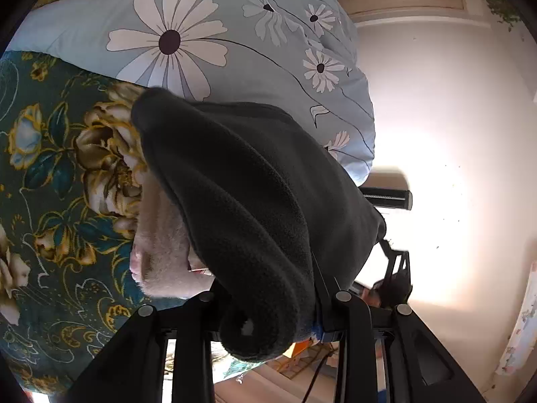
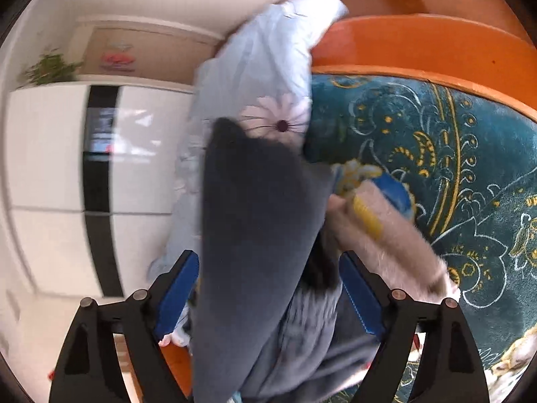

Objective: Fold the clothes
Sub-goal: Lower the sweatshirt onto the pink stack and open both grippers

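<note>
Left fingers: clenched on dark fleece garment. Right fingers: released, spread wide either side of it. Garment: long axis runs forward from both, over teal floral bed cover; daisy pillow beyond.

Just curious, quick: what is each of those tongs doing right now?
Left tongs: closed on the dark fleece garment.
Right tongs: open; the garment hangs between the blue pads, not gripped.
</note>
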